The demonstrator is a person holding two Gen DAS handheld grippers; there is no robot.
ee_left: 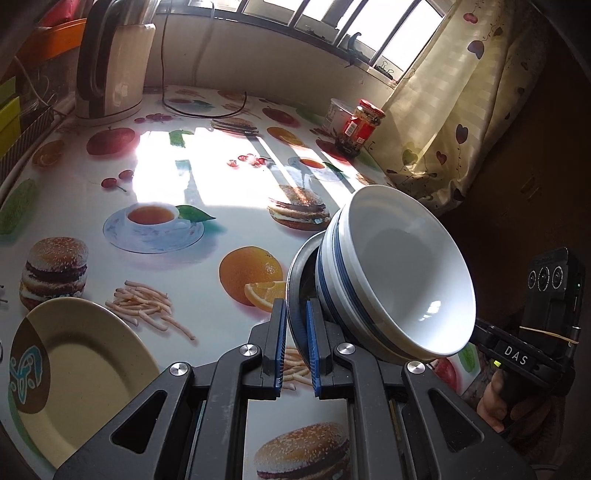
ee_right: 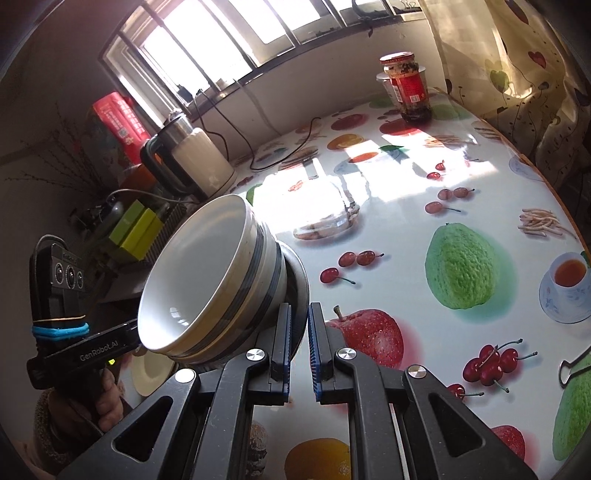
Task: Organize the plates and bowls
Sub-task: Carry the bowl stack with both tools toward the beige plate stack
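While both grippers clamp opposite rims of one grey plate (ee_left: 295, 291), stacked white bowls (ee_left: 402, 273) with blue bands sit on it, tilted, the top one empty. Left gripper (ee_left: 296, 343) and right gripper (ee_right: 300, 343) stand narrow, pads pressing the plate's edge, which is held above the table (ee_left: 207, 221). A cream plate (ee_left: 74, 376) lies empty at the table's near edge. Toward the far edge stand a kettle (ee_left: 110, 62) and a red-lidded jar (ee_left: 360, 127), its contents hard to make out.

home kitchen | electric kettle (ee_left: 110, 62) | sauce jar (ee_right: 408, 86) | food-print tablecloth (ee_left: 177, 177) | curtained window (ee_left: 373, 26)
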